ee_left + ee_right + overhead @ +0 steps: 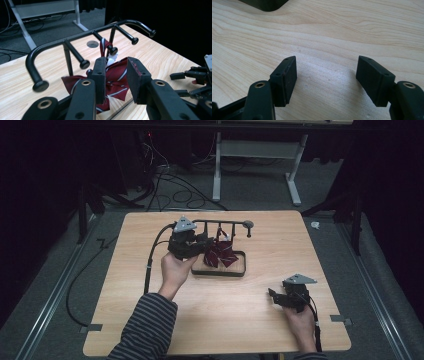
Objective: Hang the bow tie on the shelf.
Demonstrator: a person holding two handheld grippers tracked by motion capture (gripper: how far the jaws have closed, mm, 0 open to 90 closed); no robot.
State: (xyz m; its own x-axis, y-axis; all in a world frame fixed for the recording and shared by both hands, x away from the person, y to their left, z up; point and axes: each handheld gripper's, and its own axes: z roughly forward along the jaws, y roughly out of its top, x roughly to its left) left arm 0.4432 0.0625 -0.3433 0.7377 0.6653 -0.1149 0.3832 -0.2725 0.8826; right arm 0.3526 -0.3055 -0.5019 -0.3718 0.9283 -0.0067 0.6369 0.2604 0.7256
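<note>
One maroon tie lies between the open left claw.

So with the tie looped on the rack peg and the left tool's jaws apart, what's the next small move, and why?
Probably back the left tool away from the tie. Its jaws stand apart, gripping nothing, and the tie's loop hangs on a peg of the rack.

right claw: jaws apart, nothing between | below: bare wooden table
</note>
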